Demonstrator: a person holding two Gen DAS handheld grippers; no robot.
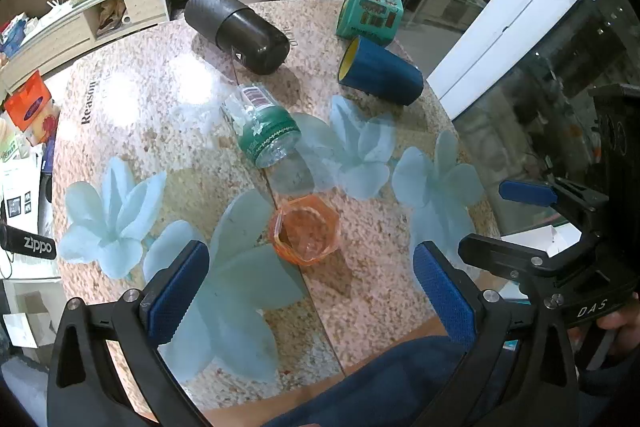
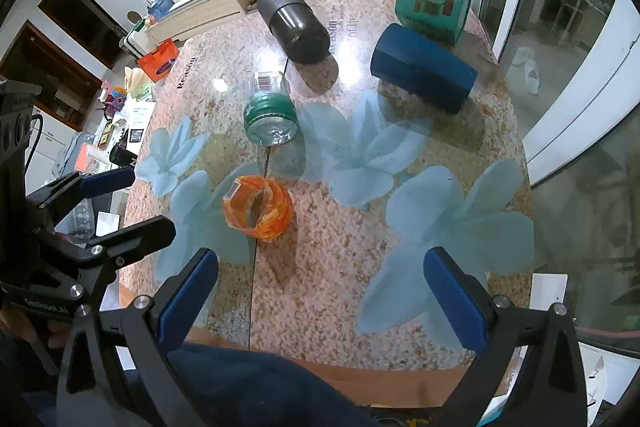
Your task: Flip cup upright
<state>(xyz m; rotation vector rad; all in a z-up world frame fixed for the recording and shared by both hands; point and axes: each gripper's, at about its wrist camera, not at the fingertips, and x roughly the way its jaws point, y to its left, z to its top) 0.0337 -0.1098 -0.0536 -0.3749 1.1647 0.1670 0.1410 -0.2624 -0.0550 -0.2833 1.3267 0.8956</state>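
A dark blue cup with a yellow inside lies on its side at the far right of the round table; it also shows in the right wrist view. A small orange glass cup stands near the table's middle front, mouth up; it also shows in the right wrist view. My left gripper is open and empty, just short of the orange cup. My right gripper is open and empty above the table's front edge, and shows at the right in the left wrist view.
A clear plastic bottle with a green label lies on its side mid-table. A black cylinder lies at the back. A teal box stands behind the blue cup. Glass doors are to the right, shelves and clutter to the left.
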